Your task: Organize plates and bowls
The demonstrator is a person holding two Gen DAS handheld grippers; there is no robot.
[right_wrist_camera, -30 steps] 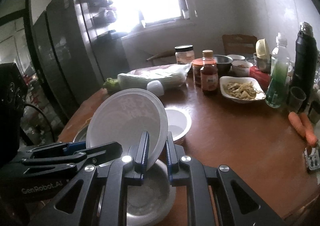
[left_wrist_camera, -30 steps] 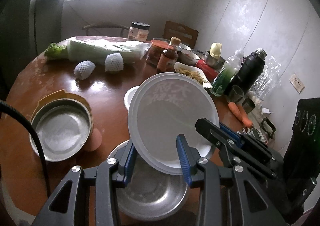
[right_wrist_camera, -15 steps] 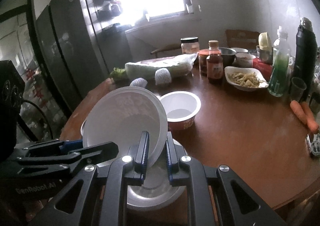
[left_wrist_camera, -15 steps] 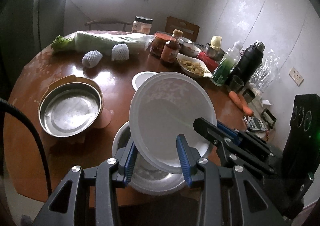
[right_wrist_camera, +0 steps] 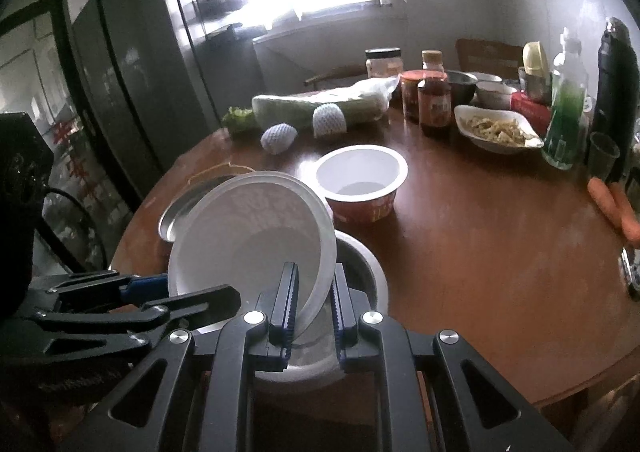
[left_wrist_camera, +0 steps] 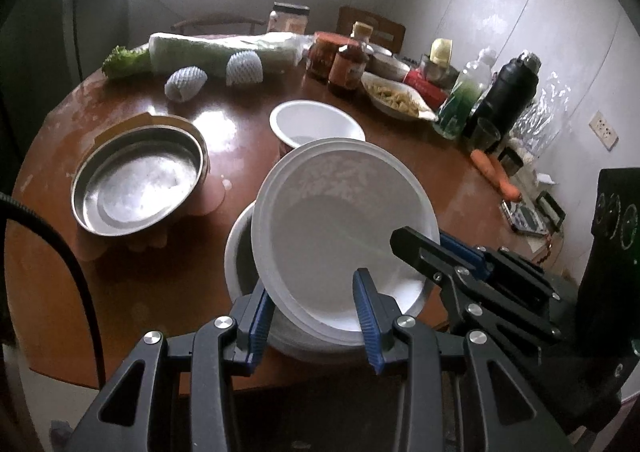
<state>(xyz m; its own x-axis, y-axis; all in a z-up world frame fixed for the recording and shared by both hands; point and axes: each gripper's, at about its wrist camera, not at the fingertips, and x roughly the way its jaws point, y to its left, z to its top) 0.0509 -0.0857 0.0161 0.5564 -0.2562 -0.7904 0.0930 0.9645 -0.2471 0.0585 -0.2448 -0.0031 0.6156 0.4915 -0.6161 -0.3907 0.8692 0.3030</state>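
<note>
Metal bowl [left_wrist_camera: 240, 252] half-hidden under plate [left_wrist_camera: 340, 228]

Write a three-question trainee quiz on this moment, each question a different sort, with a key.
1. True or false: the white plate lies flat on the table.
2. Multiple choice: which gripper pinches the plate's rim? A) left gripper B) right gripper C) neither
3. Fill in: directly below the tilted plate sits a ____ bowl.

Key: 1 false, it is held tilted above the bowl. 2 B; the left gripper's fingers stand wide apart at the plate's near edge. 3 metal.
</note>
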